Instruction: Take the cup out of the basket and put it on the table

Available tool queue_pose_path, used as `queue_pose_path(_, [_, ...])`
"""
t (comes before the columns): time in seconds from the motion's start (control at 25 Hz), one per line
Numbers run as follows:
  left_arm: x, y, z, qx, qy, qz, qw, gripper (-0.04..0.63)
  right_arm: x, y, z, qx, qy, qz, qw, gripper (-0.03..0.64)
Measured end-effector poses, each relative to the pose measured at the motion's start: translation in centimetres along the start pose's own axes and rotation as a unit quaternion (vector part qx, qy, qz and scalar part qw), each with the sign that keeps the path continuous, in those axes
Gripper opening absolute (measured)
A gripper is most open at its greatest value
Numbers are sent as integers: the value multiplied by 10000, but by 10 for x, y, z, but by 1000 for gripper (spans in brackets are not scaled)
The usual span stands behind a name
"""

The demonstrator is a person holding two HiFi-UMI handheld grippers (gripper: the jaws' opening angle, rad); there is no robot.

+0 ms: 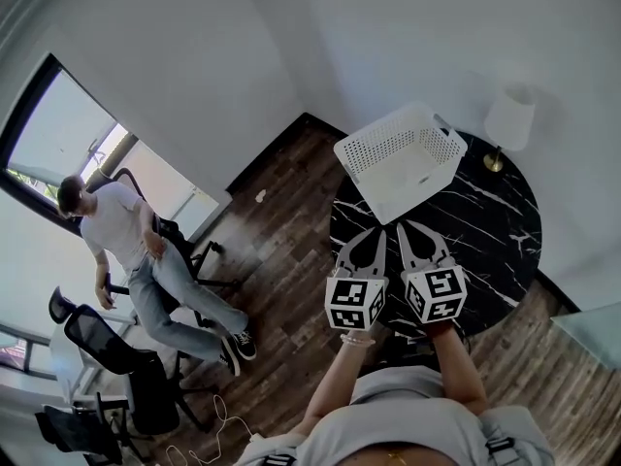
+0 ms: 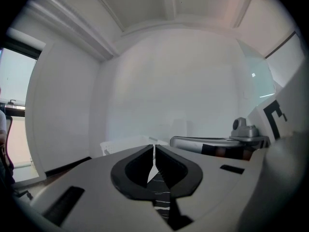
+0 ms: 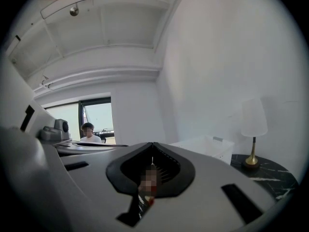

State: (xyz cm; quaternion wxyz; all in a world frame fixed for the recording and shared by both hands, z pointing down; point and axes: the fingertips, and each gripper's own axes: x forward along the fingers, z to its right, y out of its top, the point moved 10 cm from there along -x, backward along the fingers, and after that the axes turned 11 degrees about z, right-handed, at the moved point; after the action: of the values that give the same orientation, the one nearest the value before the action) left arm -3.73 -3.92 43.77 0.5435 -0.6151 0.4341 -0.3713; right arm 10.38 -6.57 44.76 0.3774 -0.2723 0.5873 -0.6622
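A white perforated basket (image 1: 400, 158) stands on the round black marble table (image 1: 485, 231), on its far left part. No cup shows in any view, and the basket's inside looks plain white from above. My left gripper (image 1: 376, 231) and right gripper (image 1: 402, 226) hover side by side just short of the basket's near wall, both pointing at it, both shut with nothing between the jaws. The left gripper view has the left gripper (image 2: 154, 147) with the basket (image 2: 125, 144) low ahead. Past the right gripper (image 3: 152, 157), the basket (image 3: 207, 146) lies slightly right.
A white-shaded lamp (image 1: 508, 124) on a brass foot stands at the table's far side, right of the basket, and shows in the right gripper view as the lamp (image 3: 253, 129). A person (image 1: 126, 241) sits among office chairs (image 1: 97, 348) on the wooden floor at left.
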Motion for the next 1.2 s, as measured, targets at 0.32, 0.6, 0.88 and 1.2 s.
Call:
queue_pose_path(0.32, [38, 1, -1, 22, -6, 13, 10000, 6, 20, 7, 37, -48, -159, 32, 9999, 9])
queue_pose_path(0.6, [75, -6, 1, -18, -290, -127, 9995, 6, 31, 6, 60, -192, -404, 0, 9990, 11])
queue_pose_path(0.88, [114, -8, -17, 55, -653, -295, 9974, 6, 59, 1, 77, -409, -845, -77, 9955, 11])
queue_pose_path(1.2, [149, -15, -54, 19, -877, -462, 9951, 6, 97, -17, 84, -297, -1152, -271, 9925, 11])
